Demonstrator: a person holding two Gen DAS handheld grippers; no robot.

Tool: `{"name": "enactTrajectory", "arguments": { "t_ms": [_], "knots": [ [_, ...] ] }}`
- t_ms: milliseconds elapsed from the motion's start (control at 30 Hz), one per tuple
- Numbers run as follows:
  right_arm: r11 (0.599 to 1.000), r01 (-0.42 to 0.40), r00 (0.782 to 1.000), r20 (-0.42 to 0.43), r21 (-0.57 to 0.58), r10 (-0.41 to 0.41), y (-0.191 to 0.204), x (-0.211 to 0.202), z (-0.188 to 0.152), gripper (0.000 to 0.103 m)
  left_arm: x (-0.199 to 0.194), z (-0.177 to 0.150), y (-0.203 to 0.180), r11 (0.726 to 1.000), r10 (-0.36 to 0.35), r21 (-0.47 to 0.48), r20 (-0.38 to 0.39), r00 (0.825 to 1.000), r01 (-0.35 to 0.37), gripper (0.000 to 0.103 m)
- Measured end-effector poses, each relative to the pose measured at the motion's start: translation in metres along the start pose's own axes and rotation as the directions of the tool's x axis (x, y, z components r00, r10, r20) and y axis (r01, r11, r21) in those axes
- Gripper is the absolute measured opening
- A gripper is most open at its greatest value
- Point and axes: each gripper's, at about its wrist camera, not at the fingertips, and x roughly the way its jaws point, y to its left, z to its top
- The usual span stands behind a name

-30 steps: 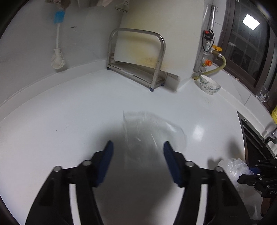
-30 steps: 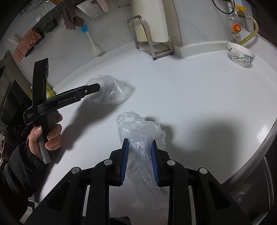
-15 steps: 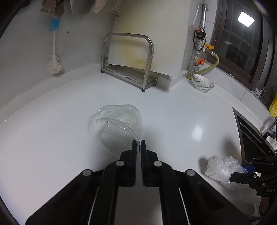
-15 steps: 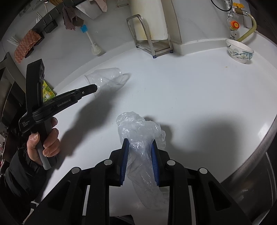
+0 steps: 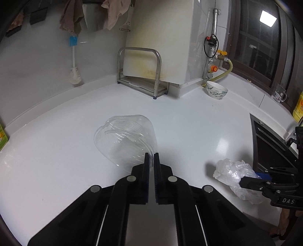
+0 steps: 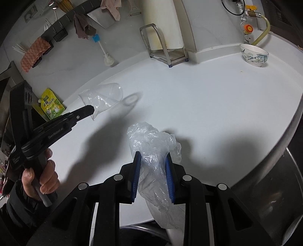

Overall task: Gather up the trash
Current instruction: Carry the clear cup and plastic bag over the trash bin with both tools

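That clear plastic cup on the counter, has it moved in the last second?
Yes. The clear plastic cup, pinched by the left gripper, has shifted left, away from the metal rack and toward the green packet.

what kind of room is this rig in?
Most likely a home kitchen: white countertop with a steel rack holding a cutting board, a patterned bowl beside a gas valve, and a dish brush on the wall.

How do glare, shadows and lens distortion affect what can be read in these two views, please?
Left wrist view: a bright glare patch on the countertop; the clear plastic cup is faint against white; a lamp reflects in the window. Right wrist view: fisheye bends the counter edge; the plastic bag and left gripper cast dark shadows.
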Motion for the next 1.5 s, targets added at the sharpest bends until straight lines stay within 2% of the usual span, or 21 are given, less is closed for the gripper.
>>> {"name": "enactTrajectory", "arguments": {
  "t_ms": [200, 433, 733, 933, 1133, 1333, 1500],
  "knots": [
    [0.998, -0.021, 0.999, 0.042, 0.056, 0.019, 0.012, -0.027, -0.031, 0.024, -0.045, -0.022, -0.02, 1.0, -0.022, -0.02, 0.015, 1.0, 0.023, 0.005],
    [0.994, -0.023, 0.997, 0.074, 0.108, 0.015, 0.019, -0.063, -0.085, 0.024, -0.096, -0.058, -0.053, 1.0, -0.02, 0.004, 0.041, 0.999, 0.02, 0.005],
    [0.997, 0.008, 0.996, 0.087, 0.08, -0.015, 0.038, -0.098, -0.146, 0.024, -0.143, -0.117, -0.078, 1.0, 0.008, 0.0, 0.029, 1.0, -0.008, 0.005],
    [0.998, 0.013, 0.995, 0.095, 0.068, -0.019, 0.052, -0.112, -0.182, 0.024, -0.161, -0.15, -0.09, 0.999, 0.049, -0.013, -0.003, 0.999, -0.049, 0.005],
    [0.996, 0.005, 0.996, 0.085, 0.086, -0.013, 0.054, -0.118, -0.22, 0.024, -0.175, -0.178, -0.108, 0.999, 0.048, -0.012, -0.027, 0.998, -0.048, 0.005],
    [0.99, 0.029, 0.998, 0.053, 0.141, -0.037, 0.039, -0.114, -0.248, 0.024, -0.165, -0.202, -0.124, 0.999, 0.028, -0.019, -0.097, 0.995, -0.03, 0.005],
    [0.981, 0.05, 0.998, 0.018, 0.186, -0.054, 0.024, -0.104, -0.261, 0.025, -0.153, -0.217, -0.133, 0.999, 0.049, 0.005, -0.143, 0.988, -0.048, 0.005]
  ]
}}
